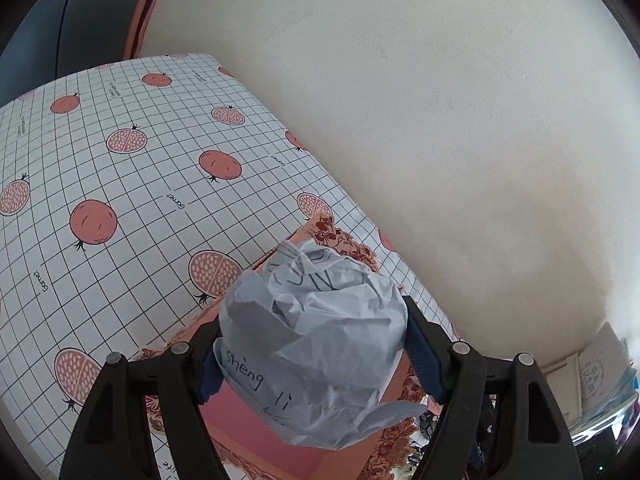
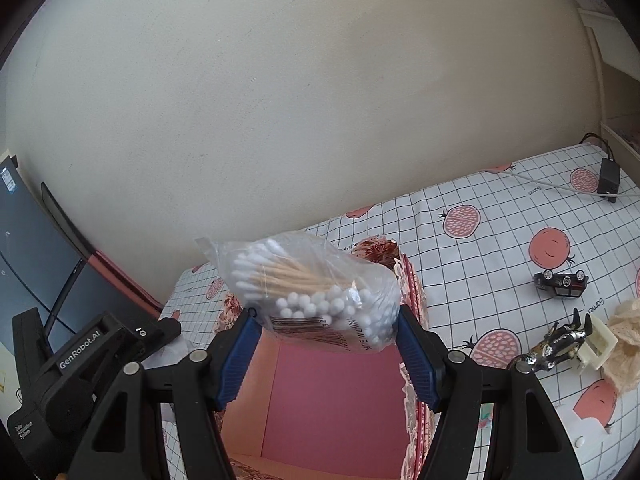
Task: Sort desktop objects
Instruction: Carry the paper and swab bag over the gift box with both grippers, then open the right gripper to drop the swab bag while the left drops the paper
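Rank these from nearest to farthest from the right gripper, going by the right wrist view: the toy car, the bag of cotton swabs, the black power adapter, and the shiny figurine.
1. bag of cotton swabs: held in the right gripper, above the pink box.
2. shiny figurine: lying on the tablecloth to the right.
3. toy car: overturned, farther right and back.
4. black power adapter: far right corner by the wall.

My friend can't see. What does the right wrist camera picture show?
The right gripper holds a clear plastic bag of wooden cotton swabs above an open pink cardboard box. The box sits on a white grid tablecloth with pomegranate prints, where a small black toy car lies overturned to the right.
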Motion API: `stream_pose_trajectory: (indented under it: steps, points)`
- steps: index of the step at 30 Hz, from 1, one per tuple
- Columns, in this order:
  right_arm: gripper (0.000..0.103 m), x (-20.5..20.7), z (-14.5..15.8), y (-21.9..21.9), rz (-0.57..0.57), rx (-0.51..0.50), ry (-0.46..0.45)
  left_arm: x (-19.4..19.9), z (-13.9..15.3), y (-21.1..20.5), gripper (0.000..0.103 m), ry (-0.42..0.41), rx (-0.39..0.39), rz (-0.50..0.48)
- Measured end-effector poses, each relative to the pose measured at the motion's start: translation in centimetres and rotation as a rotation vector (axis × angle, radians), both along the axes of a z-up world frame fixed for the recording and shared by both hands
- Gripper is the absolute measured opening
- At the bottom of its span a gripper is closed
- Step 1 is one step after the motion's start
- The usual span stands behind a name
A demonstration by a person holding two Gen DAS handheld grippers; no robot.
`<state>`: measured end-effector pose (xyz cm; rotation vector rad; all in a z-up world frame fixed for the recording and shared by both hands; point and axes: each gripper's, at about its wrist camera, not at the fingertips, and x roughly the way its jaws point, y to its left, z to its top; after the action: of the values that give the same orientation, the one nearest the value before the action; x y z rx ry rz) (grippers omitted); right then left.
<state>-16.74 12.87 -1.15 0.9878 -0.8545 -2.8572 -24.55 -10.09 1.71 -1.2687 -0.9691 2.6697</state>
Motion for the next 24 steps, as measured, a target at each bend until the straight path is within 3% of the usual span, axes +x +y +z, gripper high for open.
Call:
stream_pose_trajectory:
  steps: [4, 13, 24]
  points:
    - [0.071, -0.5, -0.3, -0.8, 0.028, 0.018, -0.006, -0.1, -0.3, -0.7, 0.077, -0.004, 0.007, 0.007]
    - [0.071, -2.2, -3.0, -1.9, 0.053, 0.018, -0.133, -1.0, -2.4, -0.5, 0.077, -0.067, -0.019, 0.002]
    - [0.071, -1.9, -2.5, -1.9, 0.035, 0.046, -0.155, -1.5, -3.8, -0.1, 0.079, -0.134, -0.017, -0.021]
